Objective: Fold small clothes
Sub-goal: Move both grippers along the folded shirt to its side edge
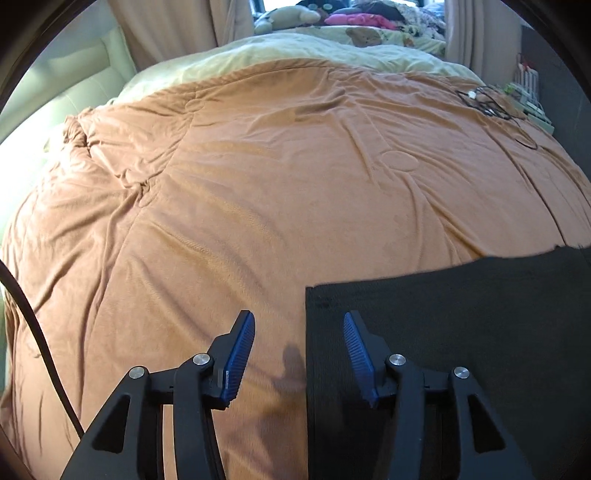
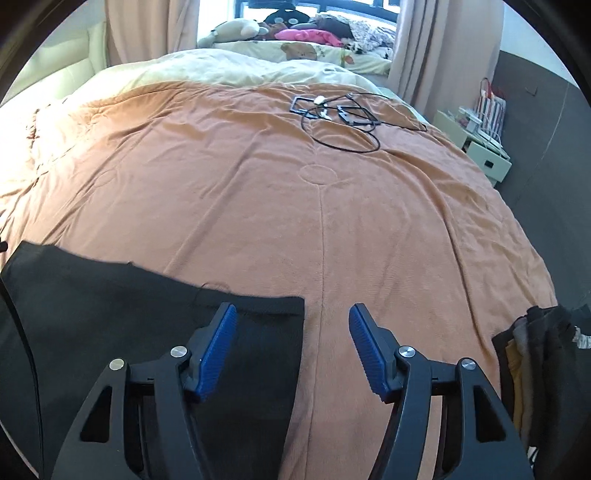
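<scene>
1. The left tool (image 1: pixel 299 325) is pointing down over a bed, its two blue-padded fingers (image 1: pixel 238 356) standing apart with nothing between them.
2. A black garment (image 1: pixel 461 332) is lying flat on the bed's orange quilt (image 1: pixel 258 177); its straight left edge is running directly below the gap of the left tool, so the tool's right finger is hanging over the cloth and its left finger over bare quilt.
3. The right tool (image 2: pixel 290 317) is likewise standing apart and holding nothing, its pads (image 2: pixel 218 354) clear of the fabric.
4. From the right tool, the same black garment (image 2: pixel 129 314) is spreading out to the left, its right-hand corner ending just below and between the fingers; the left finger is hovering over the cloth, the right one over quilt.
5. Ahead of the right tool and well apart from it, a tangle of black cables (image 2: pixel 343 122) is lying on the quilt with what may be two flat dark frames, too small to tell for sure.
6. To the right of the right tool, at the bed's edge, a heap of dark clothing (image 2: pixel 535 369) is sitting.
7. Far ahead of both tools, a cream blanket (image 2: pixel 240 70) is covering the bed's far side, with a stuffed toy (image 2: pixel 236 31) and pink fabric (image 2: pixel 310 36) by a bright window.
</scene>
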A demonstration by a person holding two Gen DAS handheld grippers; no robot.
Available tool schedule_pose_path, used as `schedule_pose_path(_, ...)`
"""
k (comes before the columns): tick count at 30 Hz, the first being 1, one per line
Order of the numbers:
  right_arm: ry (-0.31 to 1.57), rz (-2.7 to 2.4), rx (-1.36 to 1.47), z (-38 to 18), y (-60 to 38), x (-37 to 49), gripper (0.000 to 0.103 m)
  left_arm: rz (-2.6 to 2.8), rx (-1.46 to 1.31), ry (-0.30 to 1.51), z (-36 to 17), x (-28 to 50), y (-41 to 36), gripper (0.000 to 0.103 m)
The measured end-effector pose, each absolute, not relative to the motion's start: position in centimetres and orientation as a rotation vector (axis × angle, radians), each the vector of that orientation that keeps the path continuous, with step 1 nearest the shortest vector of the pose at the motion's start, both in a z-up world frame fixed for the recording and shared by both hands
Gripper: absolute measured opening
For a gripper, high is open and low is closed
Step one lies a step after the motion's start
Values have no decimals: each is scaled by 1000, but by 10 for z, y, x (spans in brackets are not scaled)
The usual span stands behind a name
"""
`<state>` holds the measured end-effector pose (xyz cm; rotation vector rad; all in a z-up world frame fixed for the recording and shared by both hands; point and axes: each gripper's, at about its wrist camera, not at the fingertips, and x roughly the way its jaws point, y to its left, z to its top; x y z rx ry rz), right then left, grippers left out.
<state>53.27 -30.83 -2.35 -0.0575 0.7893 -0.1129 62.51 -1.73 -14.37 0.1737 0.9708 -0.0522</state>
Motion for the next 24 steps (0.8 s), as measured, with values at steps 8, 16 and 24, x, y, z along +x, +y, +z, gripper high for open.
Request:
schedule_pose_path(8,830,-22,-42,-22,-301,484,62,-98,142,1028,-147,583,-14,53)
schedule_pose_path(16,876,7,-17,-23,-300,442,62,-130,152,1070,-154,529,-13,53)
schedule_pose_path(24,906,13,-22,-30,-292,393,62,-147,163,1101,-165,478,-11,53)
